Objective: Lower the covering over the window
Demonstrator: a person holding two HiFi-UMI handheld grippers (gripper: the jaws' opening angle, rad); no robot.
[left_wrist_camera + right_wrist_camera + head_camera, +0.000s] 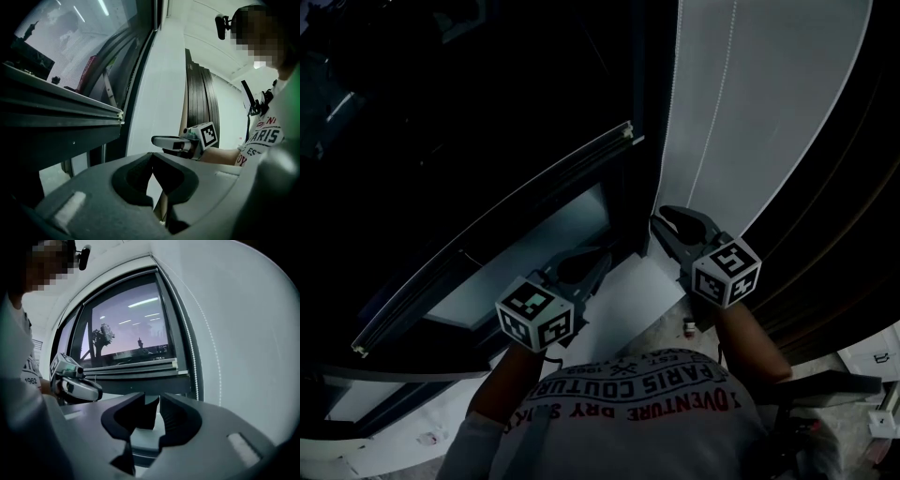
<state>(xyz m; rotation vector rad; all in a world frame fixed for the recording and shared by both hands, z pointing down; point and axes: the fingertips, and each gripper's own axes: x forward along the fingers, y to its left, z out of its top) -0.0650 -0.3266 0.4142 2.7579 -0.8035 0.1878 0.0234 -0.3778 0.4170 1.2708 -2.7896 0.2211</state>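
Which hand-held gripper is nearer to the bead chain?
Right. The right hand-held gripper is just beside the bead chain; the left hand-held gripper is farther off, to the chain's left.

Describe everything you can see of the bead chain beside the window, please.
The bead chain is a thin line of small pale beads; whether plastic or metal I cannot tell. It hangs almost straight against the pale surface just right of the dark window frame, from above the picture down toward the right tool. Its lower end is hidden there. Nothing grips it: that tool's jaws stand apart and empty.
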